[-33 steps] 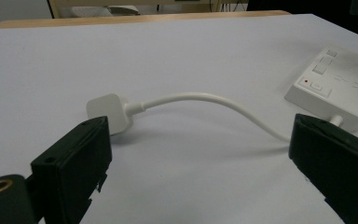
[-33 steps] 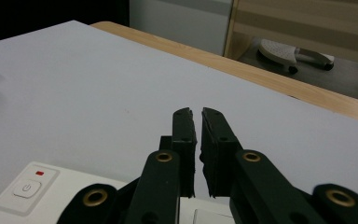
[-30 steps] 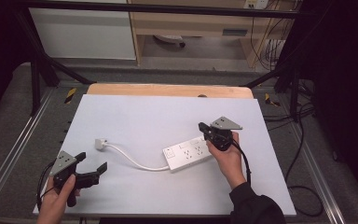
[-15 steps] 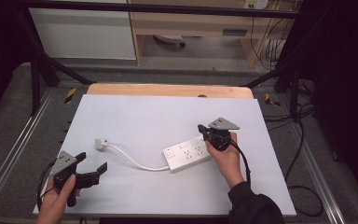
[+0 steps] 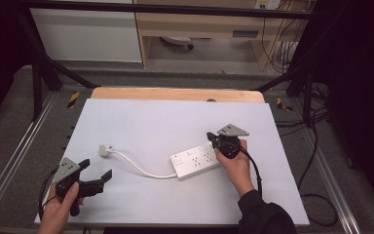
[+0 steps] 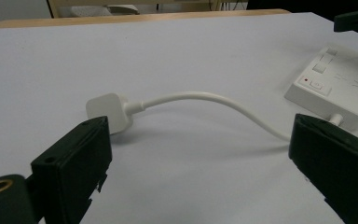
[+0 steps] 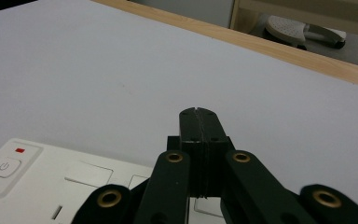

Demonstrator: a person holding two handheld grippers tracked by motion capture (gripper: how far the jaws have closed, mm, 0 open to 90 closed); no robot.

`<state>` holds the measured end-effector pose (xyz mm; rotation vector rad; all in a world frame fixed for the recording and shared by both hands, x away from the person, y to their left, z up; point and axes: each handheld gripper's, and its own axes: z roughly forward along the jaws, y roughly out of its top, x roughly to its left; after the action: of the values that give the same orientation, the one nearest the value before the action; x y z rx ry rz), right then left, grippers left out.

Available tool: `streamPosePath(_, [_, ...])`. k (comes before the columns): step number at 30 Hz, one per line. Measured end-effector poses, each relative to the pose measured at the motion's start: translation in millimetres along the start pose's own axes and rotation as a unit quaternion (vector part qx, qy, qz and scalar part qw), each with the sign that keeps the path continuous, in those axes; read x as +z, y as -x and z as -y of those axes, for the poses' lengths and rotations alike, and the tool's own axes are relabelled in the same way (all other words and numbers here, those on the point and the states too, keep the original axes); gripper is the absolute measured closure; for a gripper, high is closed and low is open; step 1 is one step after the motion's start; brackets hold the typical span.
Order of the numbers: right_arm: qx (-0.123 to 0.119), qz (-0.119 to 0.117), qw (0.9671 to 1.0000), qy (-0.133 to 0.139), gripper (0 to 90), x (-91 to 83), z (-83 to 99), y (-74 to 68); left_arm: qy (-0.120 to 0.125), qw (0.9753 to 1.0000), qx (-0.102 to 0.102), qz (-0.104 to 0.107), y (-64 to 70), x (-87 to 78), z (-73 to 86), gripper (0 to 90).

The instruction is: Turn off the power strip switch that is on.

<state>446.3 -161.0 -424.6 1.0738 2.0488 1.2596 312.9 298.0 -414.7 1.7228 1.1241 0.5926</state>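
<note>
Left gripper view, jaws wide apart facing plug (image 6: 105, 109), right gripper (image 7: 198, 112) jaws closed.

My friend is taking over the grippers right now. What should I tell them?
Left gripper: open, holding nothing, near the table's front left, aimed at the white plug.
Right gripper: fingers shut on nothing, above the far end of the white power strip.
The cable curves from plug to strip; both lie flat on the white table.
Done: nothing grasped yet.
Left: probably pick up the plug while the right steadies the strip.
</note>
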Motion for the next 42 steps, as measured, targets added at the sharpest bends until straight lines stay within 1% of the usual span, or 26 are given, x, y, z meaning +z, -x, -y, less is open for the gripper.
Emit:
streamPosePath(16, [0.008,0.001,0.9999,-0.014,90.0,2.8,7.3,4.1,0.002,1.0000,0.001,-0.001,-0.1,-0.1,-0.1,5.8])
streamPosePath(26, [0.006,-0.007,0.9995,-0.031,90.0,6.2,12.4,-0.4,0.002,1.0000,0.002,0.000,0.1,-0.3,-0.2,5.8])
streamPosePath(30, [0.007,-0.012,0.9993,-0.035,90.0,6.6,13.7,-1.4,0.002,1.0000,0.002,0.000,0.2,-0.3,-0.3,5.8])
streamPosePath(42, [0.005,-0.017,0.9990,-0.042,90.0,8.1,16.1,-3.0,0.002,1.0000,0.003,0.000,0.3,-0.2,-0.3,5.8])
